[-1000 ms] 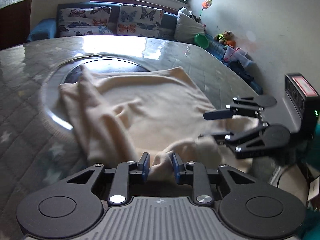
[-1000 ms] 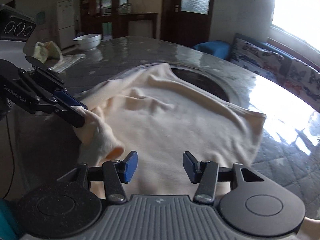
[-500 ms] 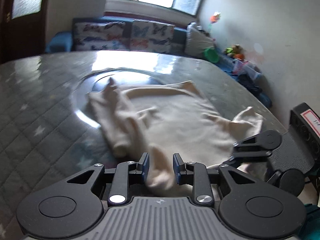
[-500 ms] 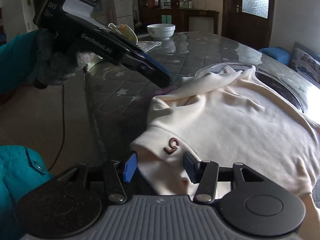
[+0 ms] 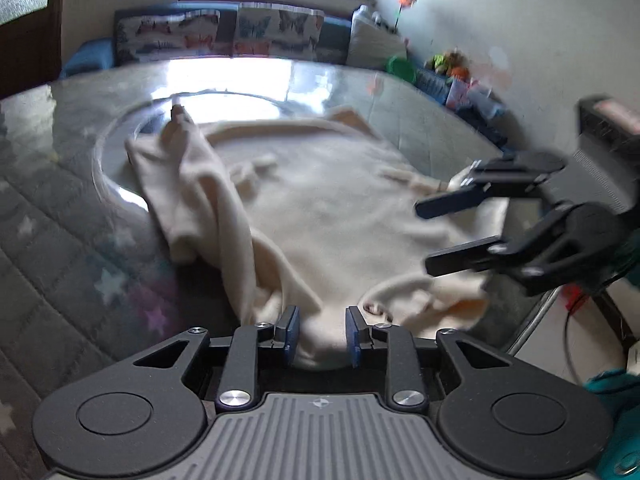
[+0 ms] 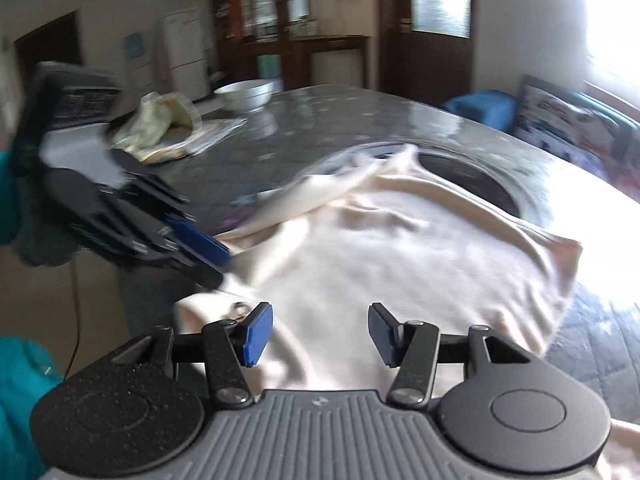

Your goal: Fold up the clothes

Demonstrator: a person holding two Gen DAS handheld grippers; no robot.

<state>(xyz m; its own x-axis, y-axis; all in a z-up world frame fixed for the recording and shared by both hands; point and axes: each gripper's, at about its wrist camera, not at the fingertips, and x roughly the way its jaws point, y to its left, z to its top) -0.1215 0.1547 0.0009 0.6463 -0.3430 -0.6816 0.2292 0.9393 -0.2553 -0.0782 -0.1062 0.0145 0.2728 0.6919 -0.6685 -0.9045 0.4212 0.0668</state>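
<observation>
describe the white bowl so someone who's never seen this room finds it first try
Start at the big grey star-patterned table with the cream garment spread on it. Follow the table to its far end, toward the wooden cabinets. The white bowl sits there beside crumpled wrapping; it is the only round, rigid dish on the table.

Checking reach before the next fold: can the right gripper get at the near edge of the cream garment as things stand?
Probably yes. The right gripper is open, with the cream garment directly below its fingers, nothing between. The left gripper grips cloth off to the side.
</observation>
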